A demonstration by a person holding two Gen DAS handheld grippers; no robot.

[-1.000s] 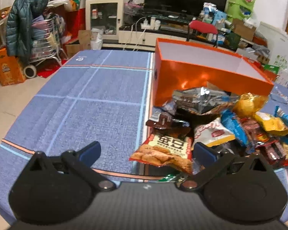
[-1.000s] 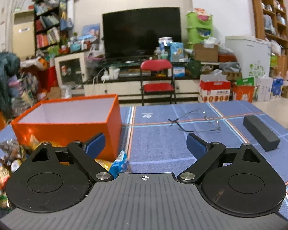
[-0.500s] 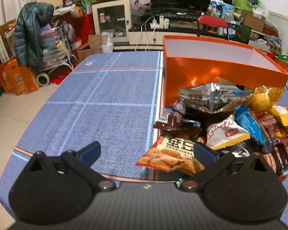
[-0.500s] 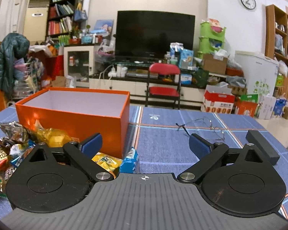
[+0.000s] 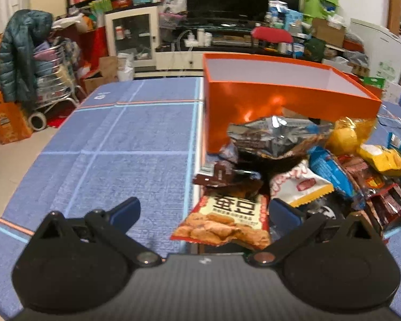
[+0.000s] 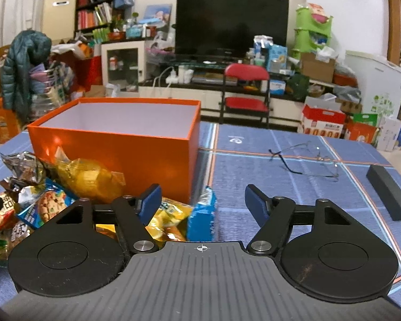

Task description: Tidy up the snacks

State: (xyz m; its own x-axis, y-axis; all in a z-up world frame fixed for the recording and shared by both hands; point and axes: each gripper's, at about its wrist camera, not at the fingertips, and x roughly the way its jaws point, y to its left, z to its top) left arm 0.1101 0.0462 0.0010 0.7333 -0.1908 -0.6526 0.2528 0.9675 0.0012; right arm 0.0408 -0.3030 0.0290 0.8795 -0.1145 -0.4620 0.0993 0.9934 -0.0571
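Right hand-held gripper (image 6: 201, 200), its jaws just closing but still apart with nothing clamped, hangs over a blue snack packet (image 6: 202, 218) beside the orange box (image 6: 115, 144) on the desk (image 6: 294, 187). Left hand-held gripper (image 5: 201, 212) gapes wide above an orange snack bag (image 5: 227, 220) at the snack pile's (image 5: 334, 160) edge.

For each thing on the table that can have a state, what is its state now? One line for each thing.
orange box: open, no lid, nothing seen inside.
snack packets: heaped on the table against the box, none held.
glasses: arms unfolded, lying on the cloth.
left gripper: open, a packet lies between the fingers, unpressed.
right gripper: open, jaws have just been closing, gripping nothing.
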